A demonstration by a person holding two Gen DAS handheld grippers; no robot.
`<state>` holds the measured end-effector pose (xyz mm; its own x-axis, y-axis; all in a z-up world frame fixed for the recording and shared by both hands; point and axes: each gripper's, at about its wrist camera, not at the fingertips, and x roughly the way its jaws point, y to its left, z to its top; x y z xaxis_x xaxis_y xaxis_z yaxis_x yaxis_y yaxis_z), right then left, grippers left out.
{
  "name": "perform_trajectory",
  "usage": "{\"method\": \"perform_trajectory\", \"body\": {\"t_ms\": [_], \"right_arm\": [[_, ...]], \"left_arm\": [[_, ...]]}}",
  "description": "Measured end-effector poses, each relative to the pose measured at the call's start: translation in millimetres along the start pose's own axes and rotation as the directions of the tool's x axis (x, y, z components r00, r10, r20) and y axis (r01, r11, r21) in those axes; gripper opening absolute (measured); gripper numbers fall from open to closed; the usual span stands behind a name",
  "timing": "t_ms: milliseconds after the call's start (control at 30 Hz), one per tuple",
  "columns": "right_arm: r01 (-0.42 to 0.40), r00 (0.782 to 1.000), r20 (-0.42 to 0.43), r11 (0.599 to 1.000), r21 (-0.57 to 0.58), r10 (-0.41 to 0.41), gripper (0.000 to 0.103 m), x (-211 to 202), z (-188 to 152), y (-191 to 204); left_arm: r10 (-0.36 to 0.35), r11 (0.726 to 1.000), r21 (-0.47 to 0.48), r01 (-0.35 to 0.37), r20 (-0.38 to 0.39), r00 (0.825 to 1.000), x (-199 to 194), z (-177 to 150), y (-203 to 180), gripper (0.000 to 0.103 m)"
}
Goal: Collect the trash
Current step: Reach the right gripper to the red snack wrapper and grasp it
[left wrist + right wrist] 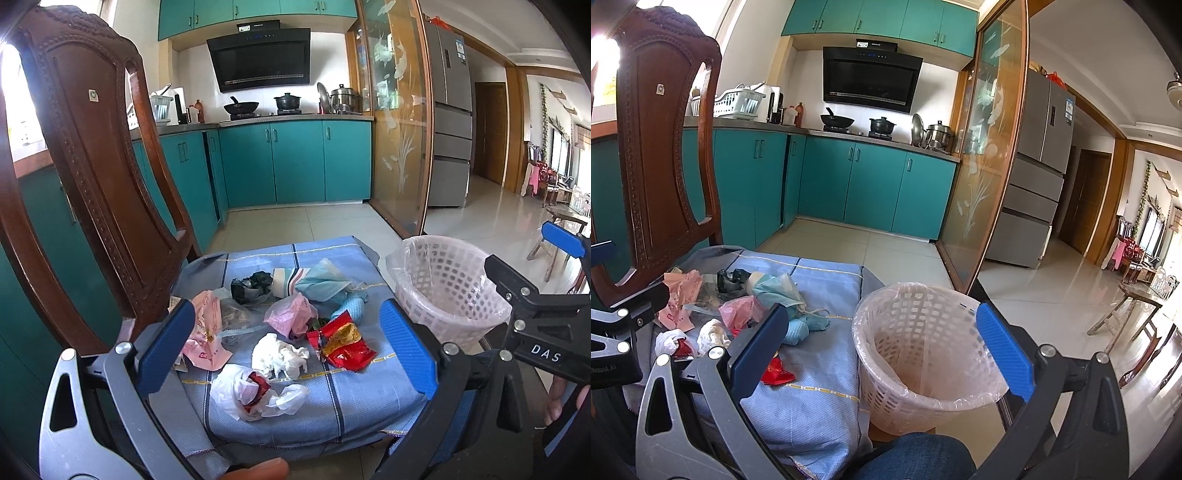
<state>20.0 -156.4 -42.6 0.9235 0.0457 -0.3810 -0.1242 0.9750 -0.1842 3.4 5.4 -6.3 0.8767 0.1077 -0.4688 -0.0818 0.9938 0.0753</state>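
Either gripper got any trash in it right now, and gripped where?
Nothing is held. The left gripper is open above the trash on the cushion, and the right gripper is open near the basket.

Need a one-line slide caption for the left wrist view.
Open left gripper hovers over scattered trash on blue cushion, lined basket alongside.

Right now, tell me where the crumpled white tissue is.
In the left wrist view the crumpled white tissue lies on the blue cushion, between the red snack wrapper on its right and the pink paper bag on its left.
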Motion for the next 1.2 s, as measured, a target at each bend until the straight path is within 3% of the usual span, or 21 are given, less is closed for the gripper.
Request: {"method": "perform_trajectory", "body": {"t_ms": [300, 500, 567, 600, 733, 800, 833, 867, 900, 1200], "right_arm": [[0.014, 1.000, -0.007, 1.000, 0.019, -0.013, 0.100, 2.3, 1.1, -1.7], [0.113, 0.990, -0.091, 0.993, 0.030, -0.110, 0.100, 18.7, -10.5, -1.2], [0.058, 0.989, -0.141, 0.998, 0.032, -0.053, 0.100, 36.2, -12.7, 1.0], [-0.016, 0.983, -0.181, 0.999, 0.040, 0.023, 0.100, 49.5, -13.0, 3.0], [-0.194, 0.948, -0.251, 0.980, 0.033, 0.196, 0.099, 89.1, -12.1, 18.0], [-0.252, 0.925, -0.292, 0.968, 0.004, 0.242, 0.078, 109.0, -11.8, 33.0], [-0.288, 0.909, -0.318, 0.958, -0.011, 0.270, 0.063, 119.3, -11.2, 42.1], [-0.314, 0.898, -0.332, 0.949, -0.022, 0.289, 0.056, 124.3, -10.4, 49.9], [-0.363, 0.880, -0.345, 0.931, -0.044, 0.326, 0.056, 131.6, -7.3, 61.1], [-0.382, 0.898, -0.307, 0.905, -0.188, 0.315, 0.056, 137.3, 5.5, 97.9]], "left_arm": [[0.000, 1.000, -0.001, 0.000, -0.014, 1.000, 4.3, -1.6, -0.1, 0.100], [0.027, 1.000, 0.009, -0.027, -0.063, 0.998, 18.5, -7.8, 5.3, 0.100], [0.043, 0.999, 0.007, -0.043, -0.105, 0.994, 29.7, -11.7, 12.1, 0.100], [0.059, 0.998, -0.004, -0.061, -0.135, 0.989, 37.2, -14.8, 20.3, 0.100], [0.109, 0.992, -0.037, -0.119, -0.204, 0.973, 55.3, -26.4, 47.0, 0.100], [0.080, 0.993, -0.069, -0.100, -0.243, 0.967, 65.1, -34.6, 60.6, 0.095], [0.072, 0.992, -0.082, -0.096, -0.259, 0.963, 68.2, -37.5, 64.3, 0.086], [0.068, 0.991, -0.089, -0.095, -0.273, 0.960, 71.8, -40.7, 67.4, 0.084], [0.067, 0.992, -0.087, -0.096, -0.287, 0.956, 76.2, -44.8, 70.1, 0.083], [0.106, 0.991, -0.040, -0.126, -0.335, 0.936, 100.7, -62.9, 60.3, 0.083]]}}
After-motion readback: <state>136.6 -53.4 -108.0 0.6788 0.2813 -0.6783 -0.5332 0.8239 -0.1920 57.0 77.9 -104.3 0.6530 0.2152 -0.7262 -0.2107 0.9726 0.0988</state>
